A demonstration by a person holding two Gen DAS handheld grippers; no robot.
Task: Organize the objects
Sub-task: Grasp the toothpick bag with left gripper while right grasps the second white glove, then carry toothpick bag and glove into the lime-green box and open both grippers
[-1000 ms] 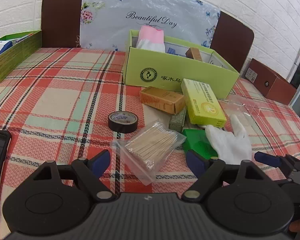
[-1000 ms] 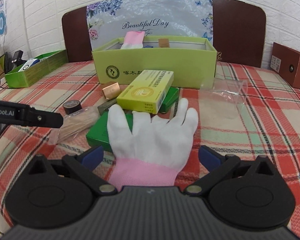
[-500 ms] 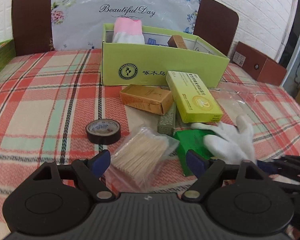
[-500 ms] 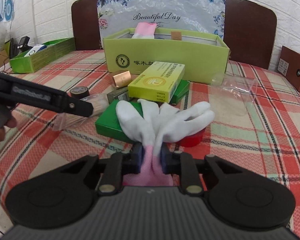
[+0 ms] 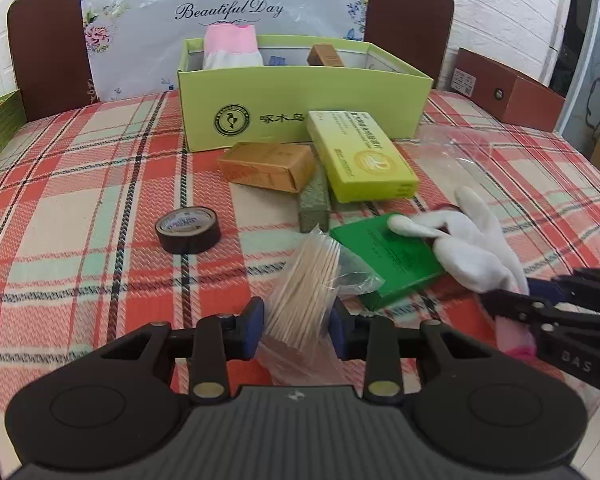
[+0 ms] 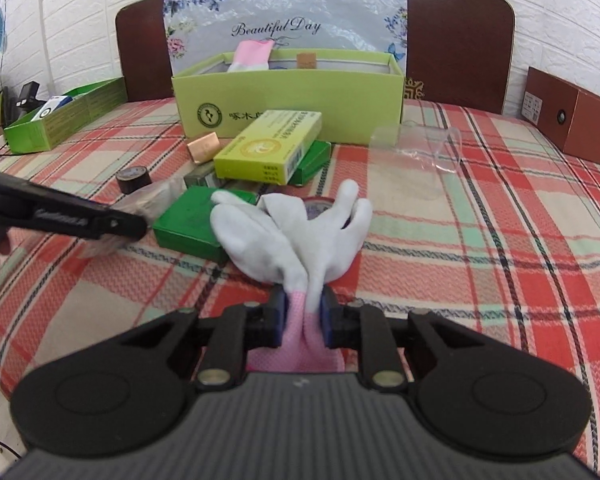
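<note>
I'm looking across the bench (image 5: 80, 208) with its red plaid cloth, and behind it a brown headboard-like panel (image 6: 460, 36) with a flowered sheet reading "Beautiful Day" (image 6: 276, 28). Up against that stands the big lime box (image 5: 300, 108), open on top, with a pink-cuffed glove (image 5: 230, 50) and a small brown box (image 5: 324, 54) poking out of it. Off to the far left there's a green tray (image 6: 64, 116), and on the right edge a brown carton (image 6: 572, 120).

In front of the lime box sits the pile: a yellow box (image 5: 360, 156) leaning on a tan box (image 5: 268, 166), with a slim grey-green box (image 5: 314, 200) tucked under them. A green box (image 5: 392, 256) lies nearer me, and a clear bag (image 6: 412, 156) lies flat to the right. A tape roll (image 5: 188, 229) sits alone on the cloth, left of the pile.

My right tool (image 6: 302, 314) is clamped on the pink cuff of the white glove (image 6: 296, 228); the glove's fingers fan out over the green box and a red-rimmed round thing beneath. The cuff bunches tight between the blue pads.

My left tool (image 5: 298, 328) is closing, and the toothpick bag (image 5: 308, 280) is right between its pads. The bundle looks squeezed there, plastic crumpling at the sides, the bag's far end resting against the green box.
</note>
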